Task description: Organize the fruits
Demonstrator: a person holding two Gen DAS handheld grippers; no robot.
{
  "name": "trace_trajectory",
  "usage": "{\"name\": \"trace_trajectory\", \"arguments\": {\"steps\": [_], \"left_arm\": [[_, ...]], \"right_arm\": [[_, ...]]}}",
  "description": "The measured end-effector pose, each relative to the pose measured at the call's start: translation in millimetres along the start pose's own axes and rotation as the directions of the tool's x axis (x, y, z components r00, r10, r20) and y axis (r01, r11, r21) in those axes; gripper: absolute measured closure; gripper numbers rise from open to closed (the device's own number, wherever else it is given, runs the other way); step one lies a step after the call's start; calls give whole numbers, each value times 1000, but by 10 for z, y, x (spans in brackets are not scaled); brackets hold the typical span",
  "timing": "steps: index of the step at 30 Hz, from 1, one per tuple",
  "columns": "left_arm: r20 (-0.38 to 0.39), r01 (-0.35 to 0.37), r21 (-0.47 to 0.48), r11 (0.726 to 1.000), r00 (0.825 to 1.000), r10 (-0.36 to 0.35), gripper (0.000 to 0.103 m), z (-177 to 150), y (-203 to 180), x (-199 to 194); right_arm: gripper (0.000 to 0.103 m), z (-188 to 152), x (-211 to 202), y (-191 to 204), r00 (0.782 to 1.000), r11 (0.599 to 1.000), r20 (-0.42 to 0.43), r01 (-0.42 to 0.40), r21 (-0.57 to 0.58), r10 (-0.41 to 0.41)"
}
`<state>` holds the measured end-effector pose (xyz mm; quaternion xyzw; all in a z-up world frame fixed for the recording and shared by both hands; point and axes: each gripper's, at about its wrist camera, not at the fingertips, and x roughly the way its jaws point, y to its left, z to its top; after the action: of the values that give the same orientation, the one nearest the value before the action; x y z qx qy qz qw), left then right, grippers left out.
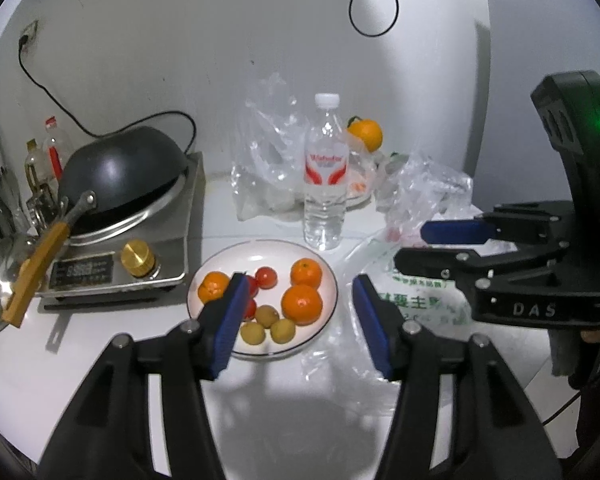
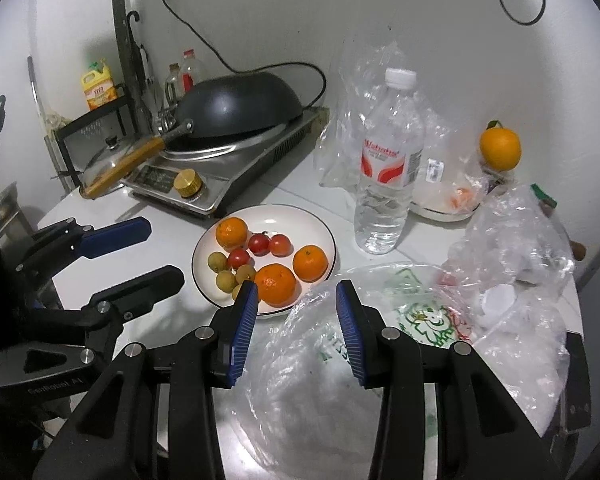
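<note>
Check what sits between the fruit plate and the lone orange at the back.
The water bottle stands between the plate and the lone orange, with crumpled clear plastic bags behind it; clearest in the right wrist view.

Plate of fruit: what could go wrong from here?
1. The water bottle stands upright just behind the plate; a reach over the rim might tip it.
2. Loose plastic bags lie under the open right gripper and could snag its fingers.
3. The round oranges, tomatoes and small yellow-brown fruits sit loose and touching; a nudge from the open left gripper may roll them off.
</note>
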<state>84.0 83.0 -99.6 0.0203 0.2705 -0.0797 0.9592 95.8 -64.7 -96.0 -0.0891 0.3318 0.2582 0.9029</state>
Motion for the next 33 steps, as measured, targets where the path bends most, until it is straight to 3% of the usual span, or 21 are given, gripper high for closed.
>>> {"name": "trace_trajectory", "arguments": {"steps": [11,13,14,25,33], "left_arm": [[84,-14,9,1000,996,13,25,102,-141,-438],[109,-20,15,1000,994,18,11,140,-171,-529],[123,-24,17,1000,992,22,9,161,-185,-576],[233,-89,30,996,969,80,8,423,-260,-1057],[339,-157,26,987,931,139,7,589,-288,-1394]], "right_arm": [[58,7,-490,61,995,999,92,32,-13,-30],[50,20,-578,62,993,999,112,39,-13,-37],[50,34,-647,66,991,999,128,43,-13,-41],[46,196,-1166,114,965,996,250,88,-23,-80],[45,267,-1428,194,945,992,312,120,-42,-101]]}}
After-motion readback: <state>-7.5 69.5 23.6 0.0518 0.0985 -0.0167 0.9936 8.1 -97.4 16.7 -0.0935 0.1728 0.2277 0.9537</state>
